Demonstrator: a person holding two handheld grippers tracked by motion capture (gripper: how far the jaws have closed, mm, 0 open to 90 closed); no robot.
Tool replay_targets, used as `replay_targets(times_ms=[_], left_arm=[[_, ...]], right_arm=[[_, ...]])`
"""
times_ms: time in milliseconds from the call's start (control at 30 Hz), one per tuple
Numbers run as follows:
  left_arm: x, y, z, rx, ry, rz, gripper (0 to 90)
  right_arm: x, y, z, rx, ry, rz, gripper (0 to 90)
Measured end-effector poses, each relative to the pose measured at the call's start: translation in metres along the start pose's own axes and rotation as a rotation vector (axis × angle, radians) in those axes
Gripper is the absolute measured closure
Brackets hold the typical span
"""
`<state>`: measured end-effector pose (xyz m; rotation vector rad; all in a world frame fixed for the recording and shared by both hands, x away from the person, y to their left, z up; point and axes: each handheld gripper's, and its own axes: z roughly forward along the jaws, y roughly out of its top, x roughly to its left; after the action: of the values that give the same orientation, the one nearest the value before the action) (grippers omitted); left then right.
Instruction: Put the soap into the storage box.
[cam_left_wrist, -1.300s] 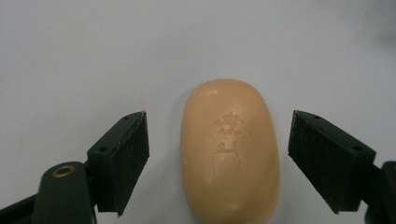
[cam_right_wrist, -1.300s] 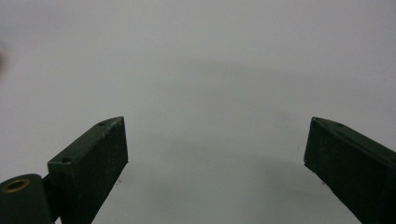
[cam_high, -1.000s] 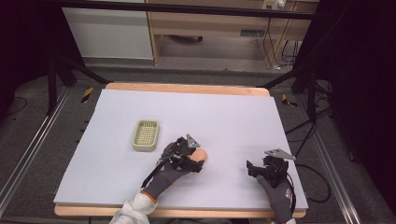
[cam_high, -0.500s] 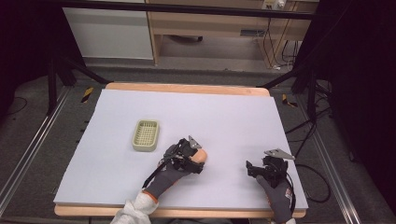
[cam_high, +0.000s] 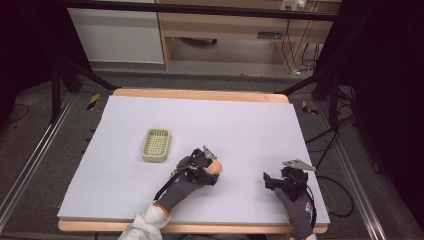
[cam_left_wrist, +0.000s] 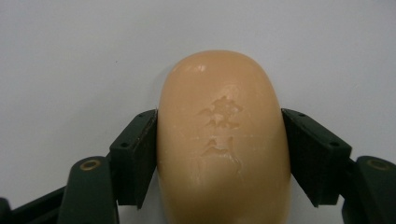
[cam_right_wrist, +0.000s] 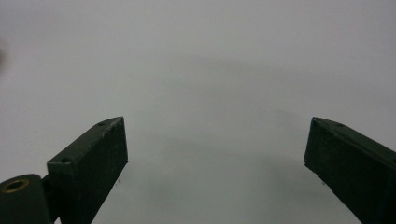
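Floor of grey carpet runs around your bench (cam_high: 125, 200), with metal rails along both sides and black stand legs rising at the far corners. Against the back wall you have a white cabinet (cam_high: 117, 35) on the left and a pale wooden shelf unit (cam_high: 225, 30) beside it, with cables hanging at its right end. The bench carries a pale lilac sheet that leaves a wooden edge showing at the near and far sides.

On the left part of the sheet sits a small pale green basket (cam_high: 156, 145), well apart from everything else. Just right of it, near the front, your left tongs (cam_high: 210, 167) lie low on the sheet and are clamped on a peach-coloured bar of soap (cam_left_wrist: 223, 144); from the left gripper view, both pads press its long sides and stamped marks show on its top face. Your gloved left hand (cam_high: 182, 186) reaches in with a white sleeve behind it.

Farther right, near the front edge, your right tongs (cam_right_wrist: 215, 158) stand wide apart over bare sheet.
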<state>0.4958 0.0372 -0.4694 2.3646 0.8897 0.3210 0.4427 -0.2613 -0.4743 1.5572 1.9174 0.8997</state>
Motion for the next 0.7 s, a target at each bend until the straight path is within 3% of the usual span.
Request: replay_targets(times_ms=[500, 700], left_arm=[[-0.001, 0.002, -0.001, 0.014, 0.011, 0.0, 31.4], [0.001, 0.002, -0.011, -0.006, 0.011, -0.004, 31.4]], right_arm=[[0.0, 0.0, 0.0, 0.002, 0.001, 0.001, 6.3], [0.0, 0.0, 0.0, 0.002, 0.0, 0.005, 6.3]])
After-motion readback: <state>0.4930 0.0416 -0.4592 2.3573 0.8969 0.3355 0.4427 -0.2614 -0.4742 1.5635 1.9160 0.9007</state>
